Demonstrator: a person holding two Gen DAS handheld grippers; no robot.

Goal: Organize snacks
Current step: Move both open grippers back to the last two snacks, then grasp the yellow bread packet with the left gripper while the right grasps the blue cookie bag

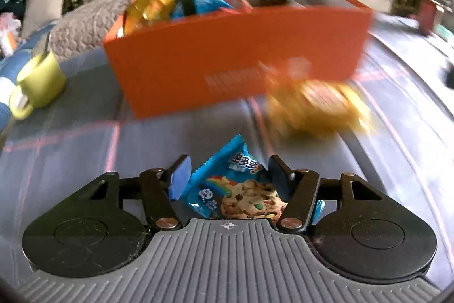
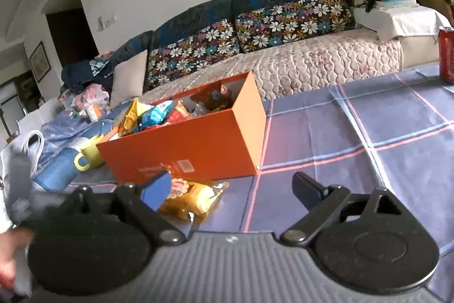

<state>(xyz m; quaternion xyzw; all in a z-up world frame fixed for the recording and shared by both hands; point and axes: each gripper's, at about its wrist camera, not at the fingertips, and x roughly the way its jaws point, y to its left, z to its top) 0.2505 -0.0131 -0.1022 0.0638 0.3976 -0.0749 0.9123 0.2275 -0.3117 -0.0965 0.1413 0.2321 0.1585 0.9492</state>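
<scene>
The left hand-held gripper (image 1: 227, 172) grips a blue cookie packet (image 1: 235, 189); next, lift it into the far orange box (image 1: 227, 58). The right hand-held gripper (image 2: 229, 189) gapes wide, empty, near a yellow packet (image 2: 195, 196).

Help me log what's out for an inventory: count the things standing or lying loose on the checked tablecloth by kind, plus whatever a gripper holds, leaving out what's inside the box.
Orange box: 1
Yellow-green mug: 1
Red can: 1
Yellow snack packet on the cloth: 1
Blue cookie packet in the left gripper: 1
Total: 5
</scene>
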